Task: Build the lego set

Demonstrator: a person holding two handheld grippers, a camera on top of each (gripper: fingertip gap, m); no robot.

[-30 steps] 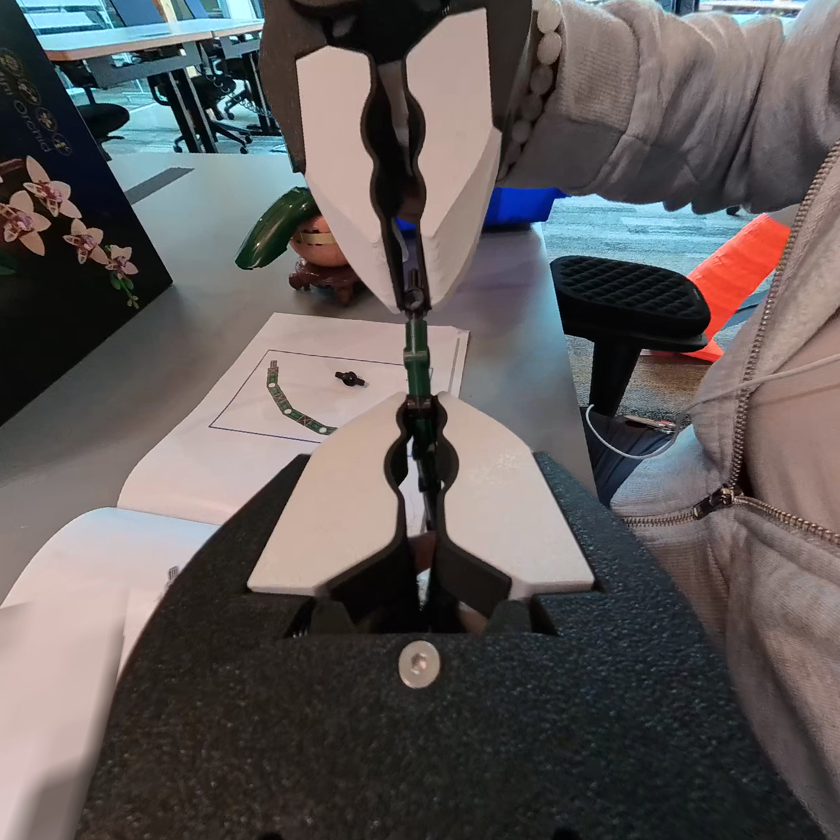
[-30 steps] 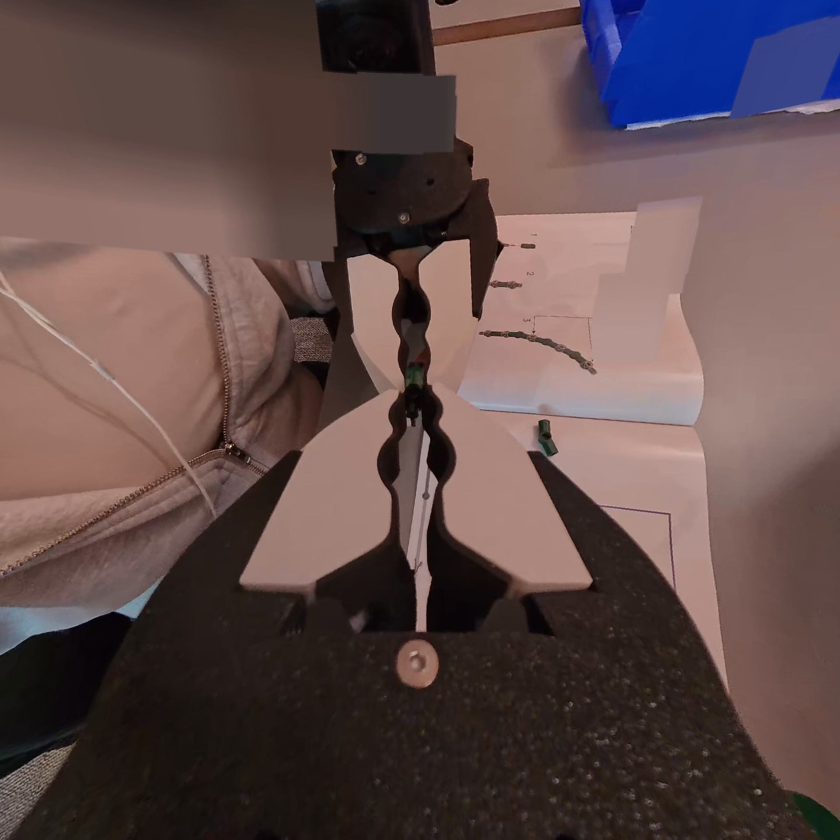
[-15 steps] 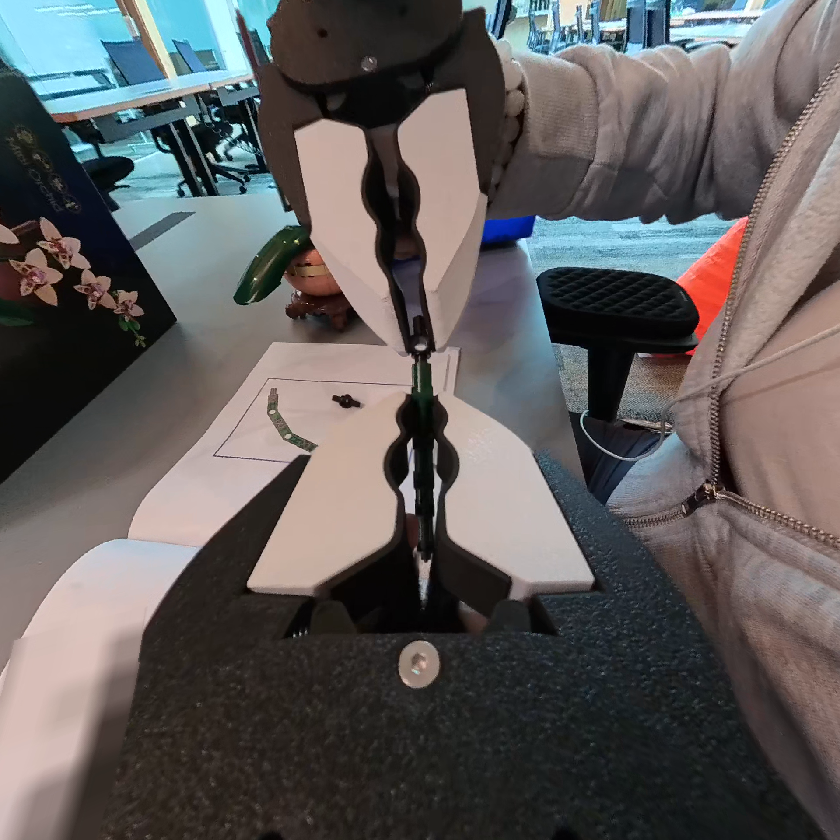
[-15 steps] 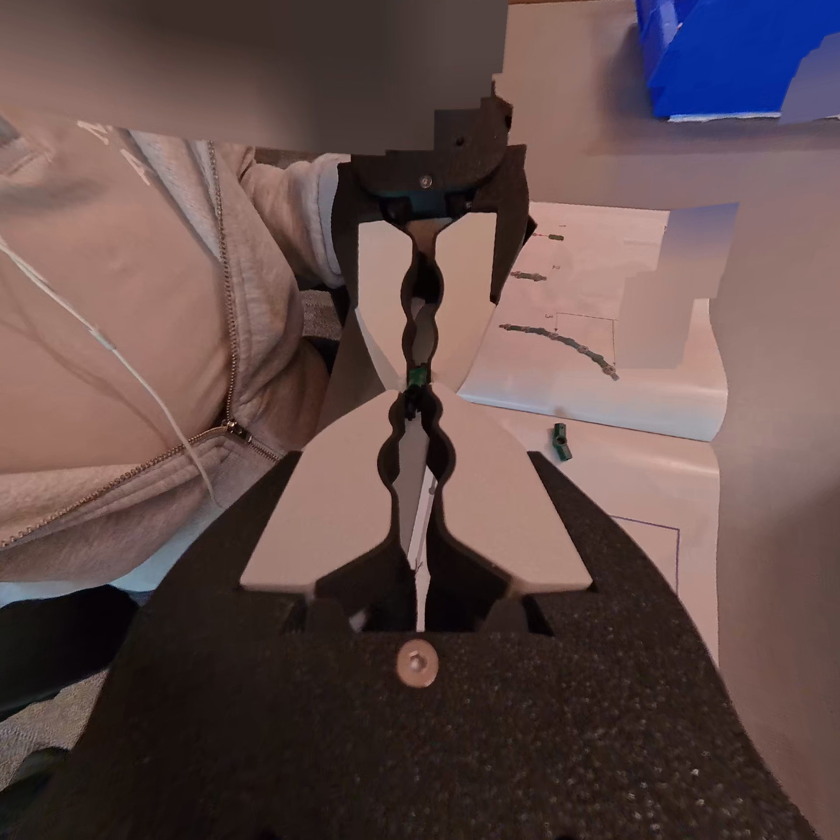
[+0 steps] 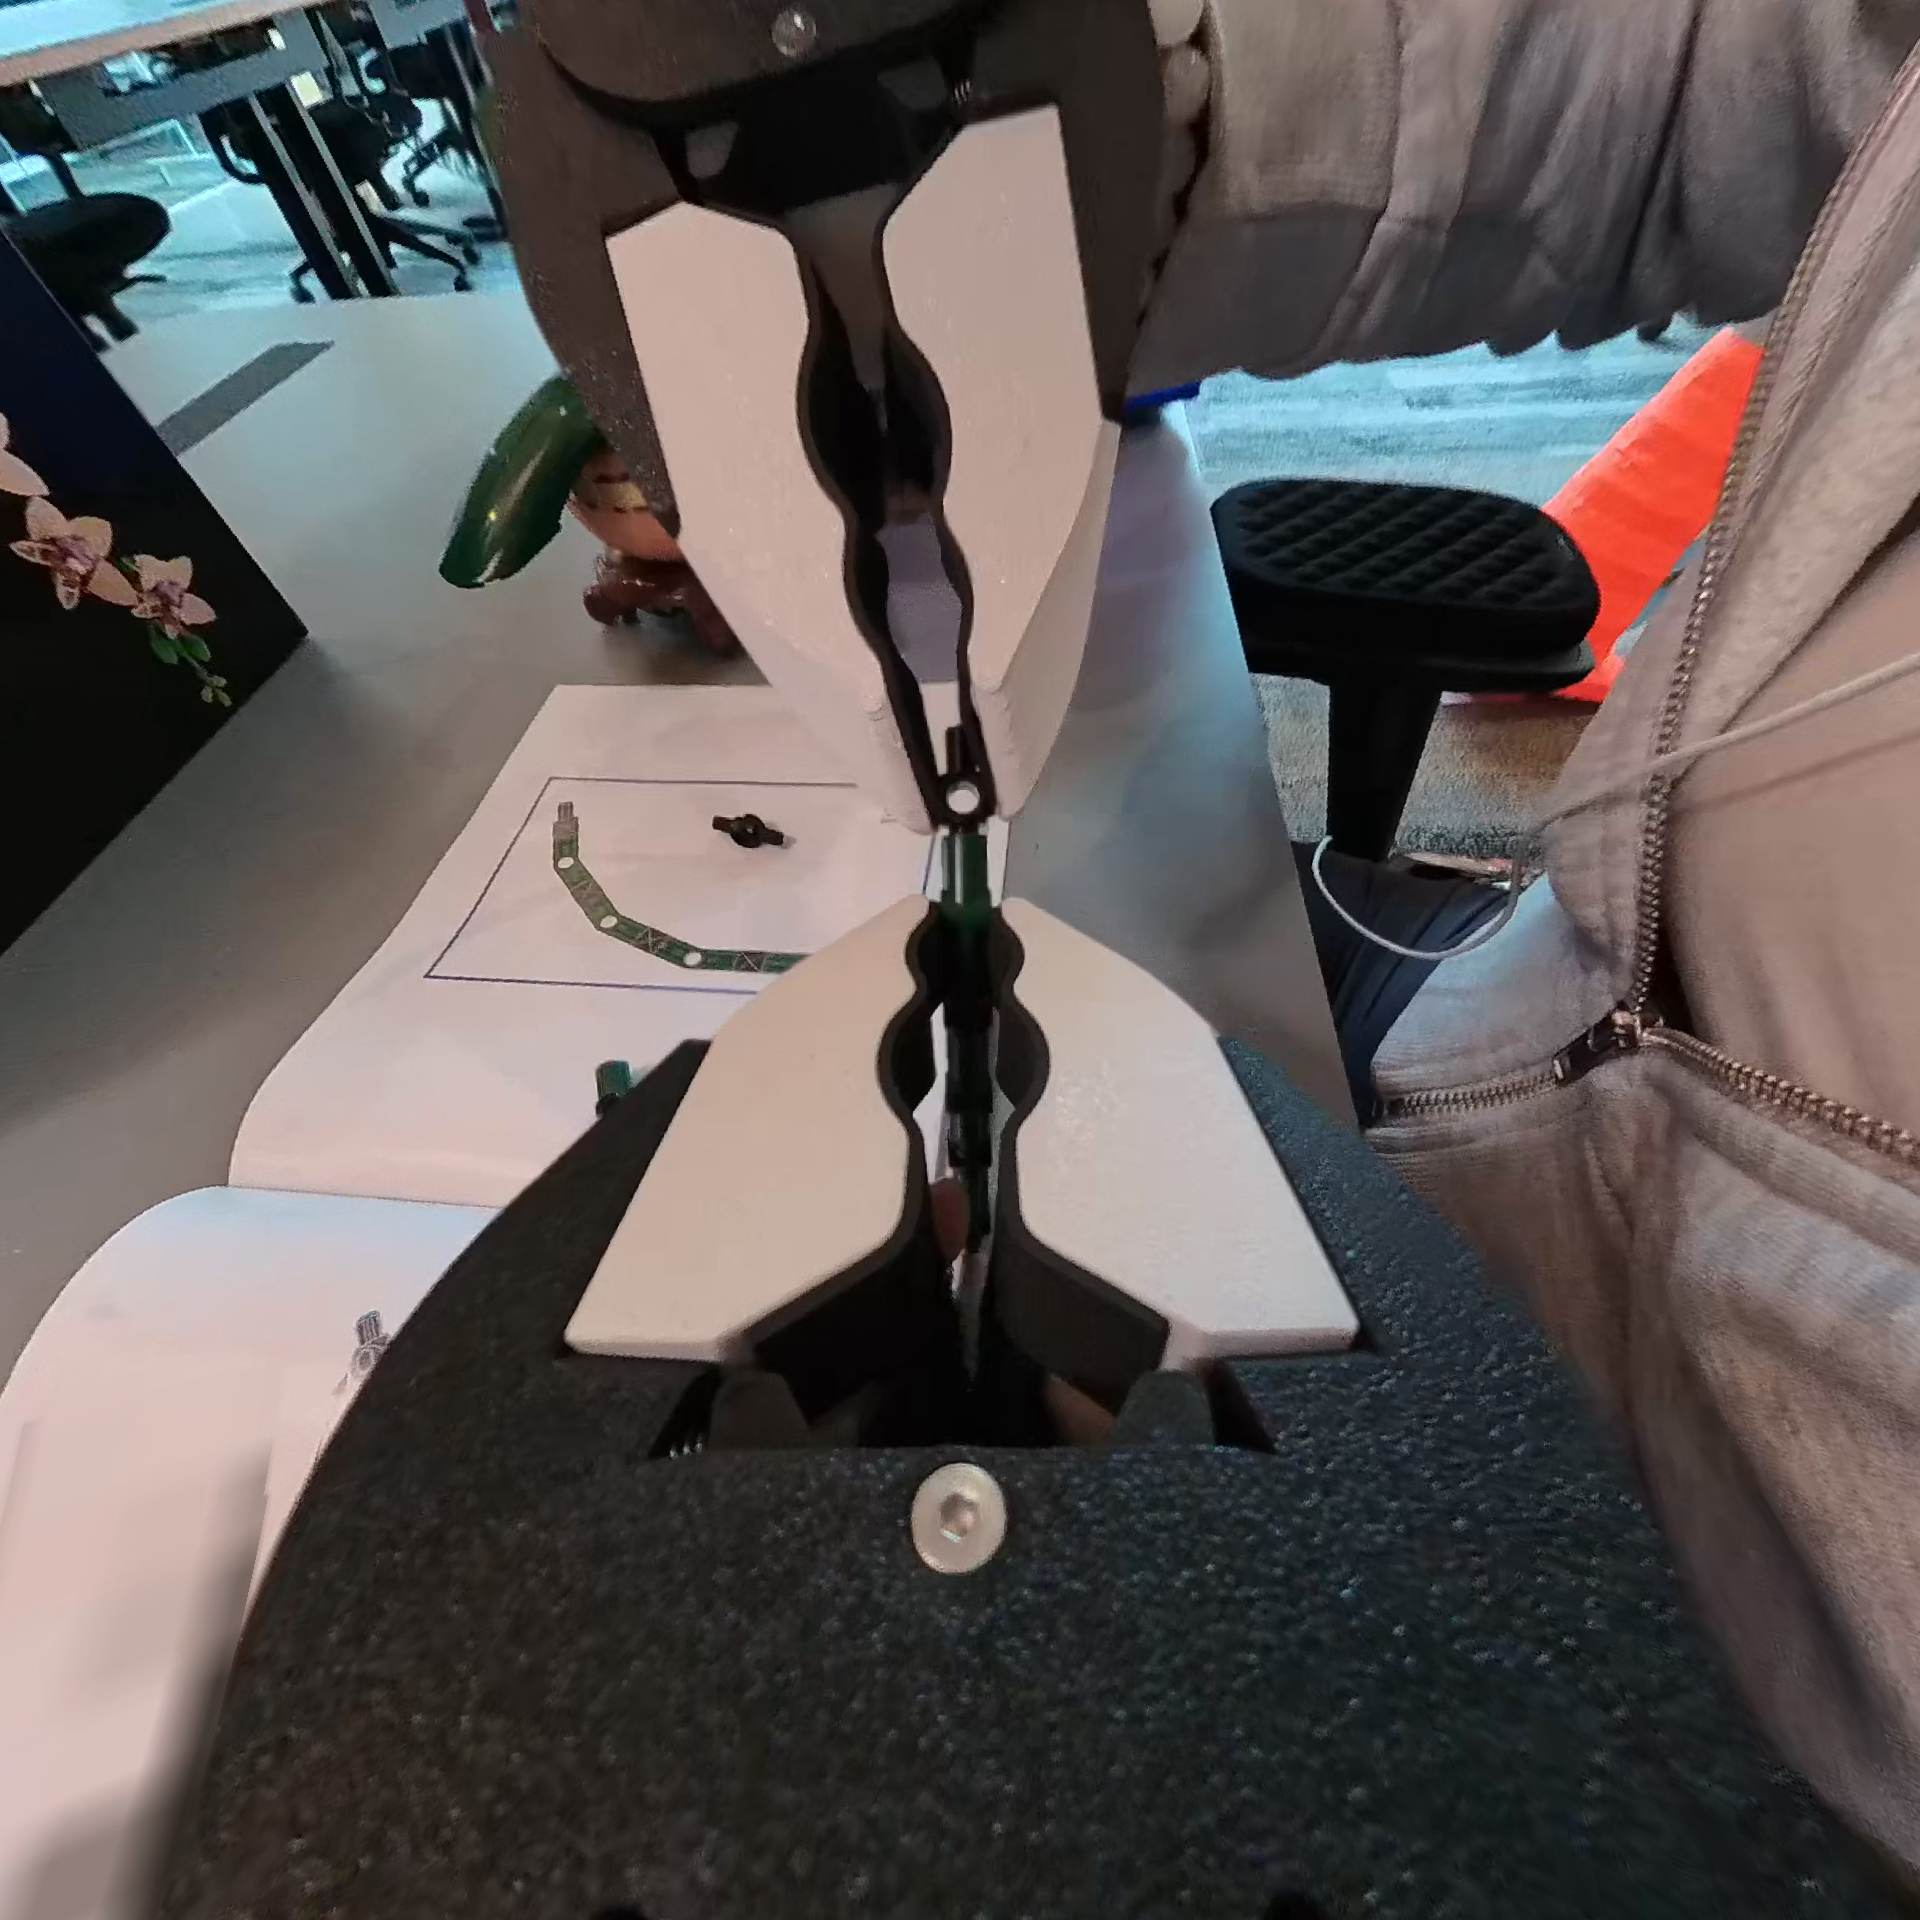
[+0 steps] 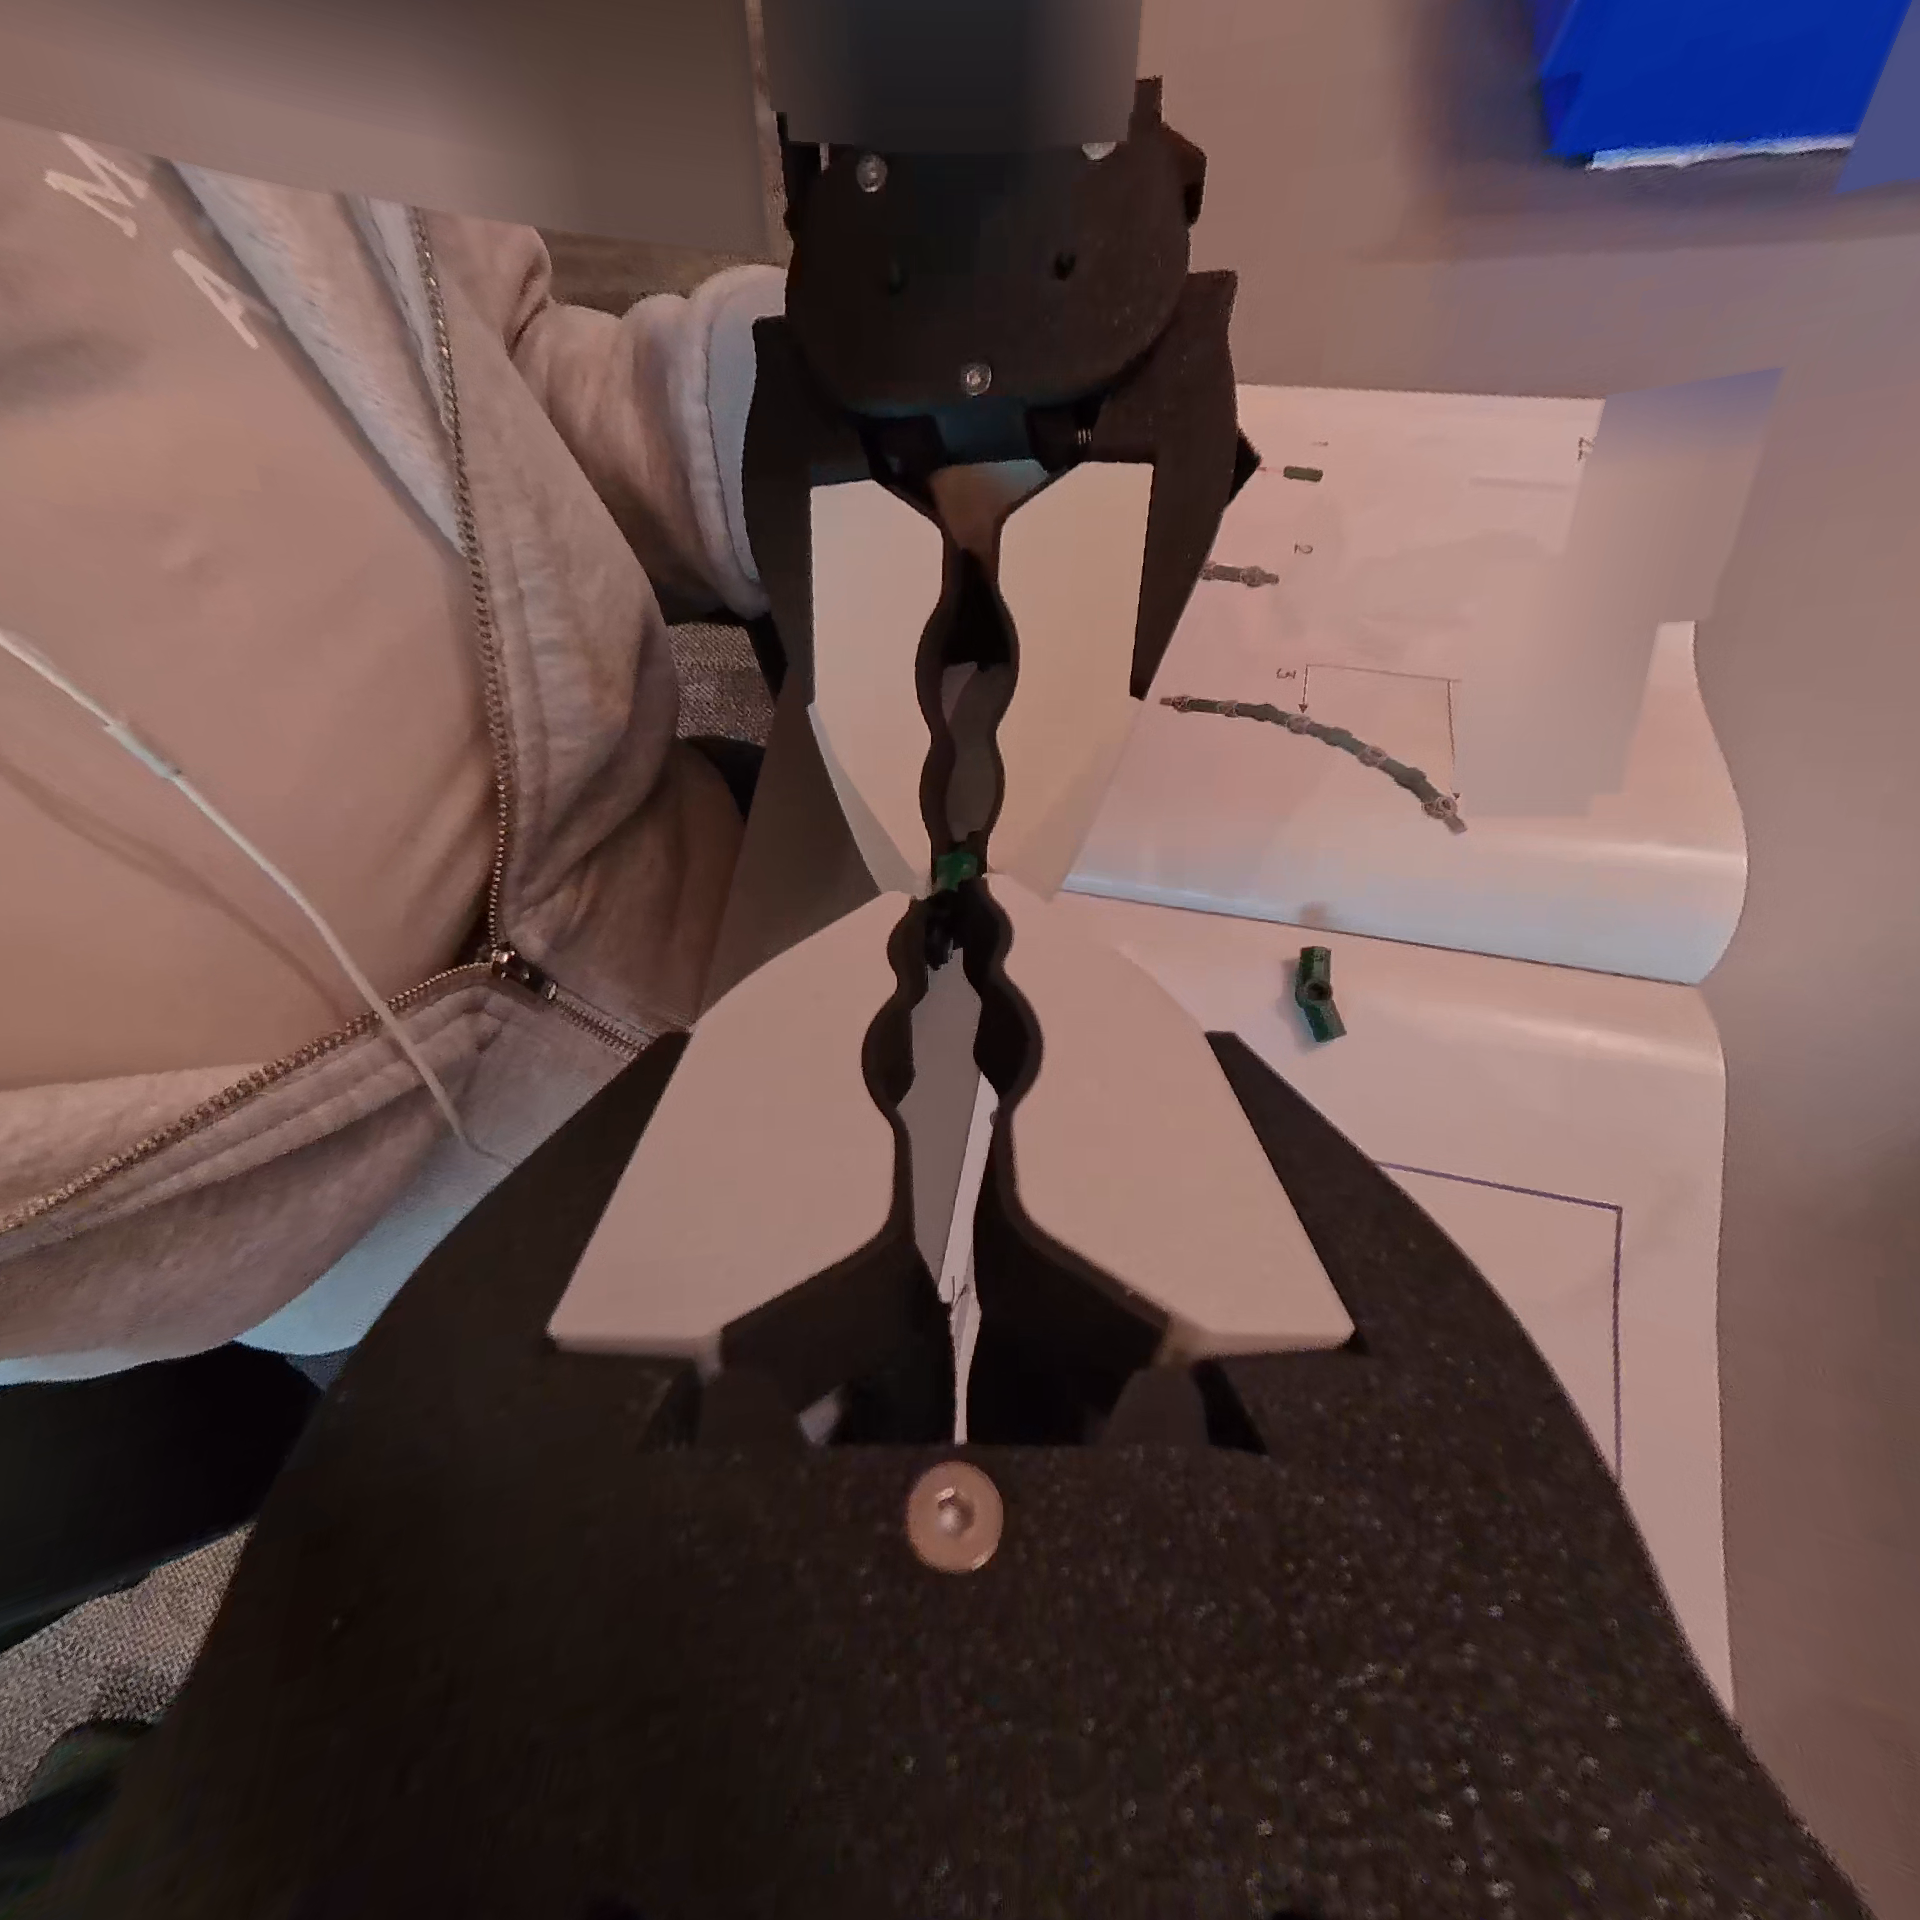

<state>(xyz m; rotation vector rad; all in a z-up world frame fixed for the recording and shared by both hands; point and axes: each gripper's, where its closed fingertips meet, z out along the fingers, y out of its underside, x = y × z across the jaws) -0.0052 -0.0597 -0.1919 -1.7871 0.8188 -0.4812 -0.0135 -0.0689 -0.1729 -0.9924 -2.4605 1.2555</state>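
My left gripper (image 5: pixel 961 912) is shut on a dark green stem piece (image 5: pixel 961 873), which sticks out past its tips. My right gripper (image 5: pixel 961 816) comes in from above, tip to tip with it. It is shut on a small black connector (image 5: pixel 961 792) that meets the end of the green piece. In the right wrist view my right gripper (image 6: pixel 951 912) holds the black connector (image 6: pixel 940 928) against the green piece (image 6: pixel 954 864), which is in the left gripper (image 6: pixel 958 881). Both are held in the air above the papers.
A printed sheet (image 5: pixel 499 1018) lies on the grey table and bears a black pin (image 5: pixel 746 828). A loose green connector (image 6: pixel 1317 995) lies by the open instruction booklet (image 6: pixel 1351 862). An orchid box (image 5: pixel 94 623), a pot (image 5: pixel 634 551), a chair armrest (image 5: pixel 1403 561) and a blue bin (image 6: pixel 1704 73) are around. Both grippers' tips are close together, under 4 cm apart. My left tips are roughly 12 centimeters from the black pin (image 5: pixel 746 828).
The two grippers have closed in on each other. Less of the green piece shows between the tips, and the black connector now sits at its end.
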